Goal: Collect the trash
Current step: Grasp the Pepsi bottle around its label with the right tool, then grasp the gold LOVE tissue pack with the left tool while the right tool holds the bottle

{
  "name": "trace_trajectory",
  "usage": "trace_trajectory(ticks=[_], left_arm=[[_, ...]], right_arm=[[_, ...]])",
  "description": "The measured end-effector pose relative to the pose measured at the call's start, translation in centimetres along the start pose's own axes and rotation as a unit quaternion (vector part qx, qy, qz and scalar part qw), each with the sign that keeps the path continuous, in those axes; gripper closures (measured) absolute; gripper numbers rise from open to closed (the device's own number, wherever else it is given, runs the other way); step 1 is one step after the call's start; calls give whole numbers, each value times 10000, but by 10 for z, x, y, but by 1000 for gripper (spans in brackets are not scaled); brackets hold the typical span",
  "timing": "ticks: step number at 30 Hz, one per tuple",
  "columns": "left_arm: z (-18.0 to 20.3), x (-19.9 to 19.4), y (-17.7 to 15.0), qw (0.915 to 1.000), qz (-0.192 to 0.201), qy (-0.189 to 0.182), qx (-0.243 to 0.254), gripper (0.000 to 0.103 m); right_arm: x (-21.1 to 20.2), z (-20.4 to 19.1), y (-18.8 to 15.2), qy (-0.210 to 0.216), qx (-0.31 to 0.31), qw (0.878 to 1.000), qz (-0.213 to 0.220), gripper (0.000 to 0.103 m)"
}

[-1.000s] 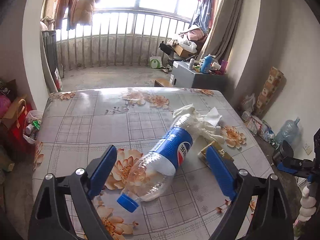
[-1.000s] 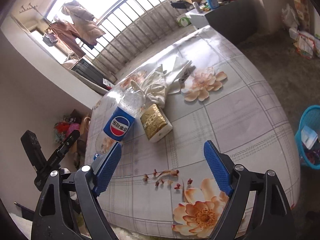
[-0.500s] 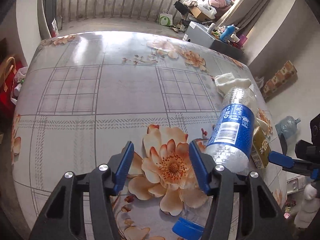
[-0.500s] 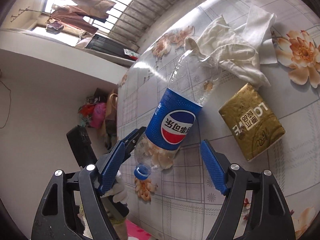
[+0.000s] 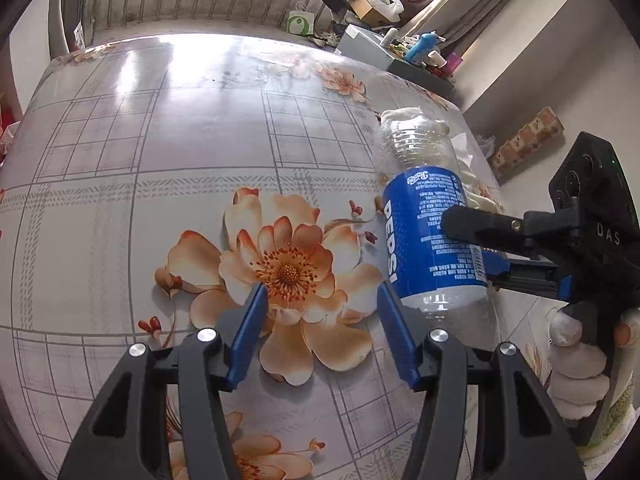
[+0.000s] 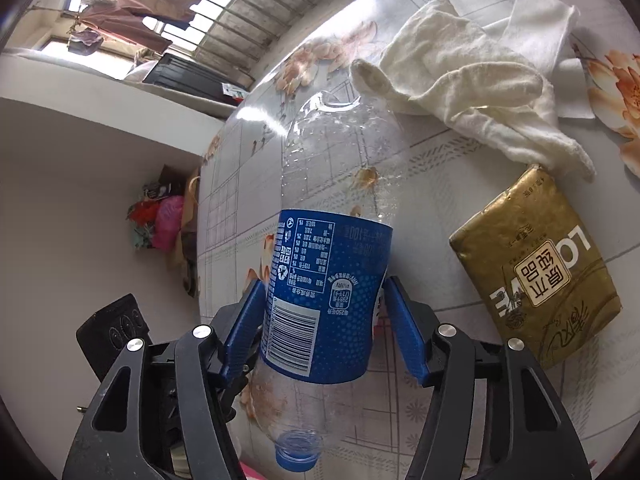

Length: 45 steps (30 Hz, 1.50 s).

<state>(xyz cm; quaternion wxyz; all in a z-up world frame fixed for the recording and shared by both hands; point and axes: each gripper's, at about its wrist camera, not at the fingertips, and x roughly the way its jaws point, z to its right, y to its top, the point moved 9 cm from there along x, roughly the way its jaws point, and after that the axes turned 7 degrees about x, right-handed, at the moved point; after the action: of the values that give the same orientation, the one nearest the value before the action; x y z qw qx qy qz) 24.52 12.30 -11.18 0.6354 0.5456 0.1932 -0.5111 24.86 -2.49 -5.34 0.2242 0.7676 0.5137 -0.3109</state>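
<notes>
From the left wrist: the left gripper (image 5: 320, 332) is half open over a printed flower – nothing between its fingers.

From the right wrist: the right gripper (image 6: 324, 322), jaws just closing, clamps the Pepsi bottle (image 6: 328, 280) on the floral table (image 6: 440, 160), beside a gold tissue pack (image 6: 536, 268).

Bottle (image 5: 430, 240) neck and cap hidden behind left gripper (image 5: 320, 332) finger in left wrist view; far side of label covered by right gripper (image 5: 472, 236) jaw, pad contact there not readable. In right wrist view, bottle (image 6: 324, 296) label blocks inner faces of both pads, left gripper body (image 6: 116, 336) mostly hidden behind right gripper's (image 6: 324, 332) arm. Gold pack (image 6: 536, 276) top corner tucked under white cloth (image 6: 468, 80); shelf clutter (image 5: 424, 48) too small to identify.
</notes>
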Motion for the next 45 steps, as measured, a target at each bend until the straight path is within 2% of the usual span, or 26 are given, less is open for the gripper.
trace_trajectory(ticks=[5, 10, 16, 21, 27, 32, 34, 36, 38, 41, 45], left_arm=[[5, 2, 1, 10000, -45, -52, -71, 49], [23, -8, 1, 9998, -5, -214, -51, 49], [65, -18, 3, 9993, 74, -213, 314, 49], [115, -13, 6, 9967, 14, -529, 622, 49], [184, 9, 12, 9889, -175, -1028, 1062, 49], [222, 32, 17, 9846, -307, -1130, 1299, 48], [227, 40, 20, 9851, -322, -1085, 1297, 47], [225, 48, 22, 9871, -313, -858, 1314, 47], [218, 56, 26, 9892, -337, -614, 1287, 42], [203, 66, 31, 9925, -394, -313, 1113, 35], [182, 77, 40, 9964, -437, 90, 724, 29]], right_arm=[[-8, 2, -11, 193, -24, 9997, -116, 49], [-34, 5, -18, 494, -94, 9987, -32, 49], [-71, 12, -25, 642, -258, 9974, 186, 49], [-113, 35, -25, 692, -292, 9956, 557, 49], [-158, 74, -23, 461, -193, 9924, 1126, 49], [-173, 103, -26, 124, 1, 9901, 1397, 49], [-175, 111, -25, -49, 12, 9890, 1476, 49], [-172, 120, -23, -228, 56, 9884, 1502, 48], [-166, 127, -21, -425, 98, 9879, 1488, 48], [-156, 132, -18, -755, 78, 9865, 1449, 45], [-149, 137, -17, -907, 42, 9862, 1386, 45]])
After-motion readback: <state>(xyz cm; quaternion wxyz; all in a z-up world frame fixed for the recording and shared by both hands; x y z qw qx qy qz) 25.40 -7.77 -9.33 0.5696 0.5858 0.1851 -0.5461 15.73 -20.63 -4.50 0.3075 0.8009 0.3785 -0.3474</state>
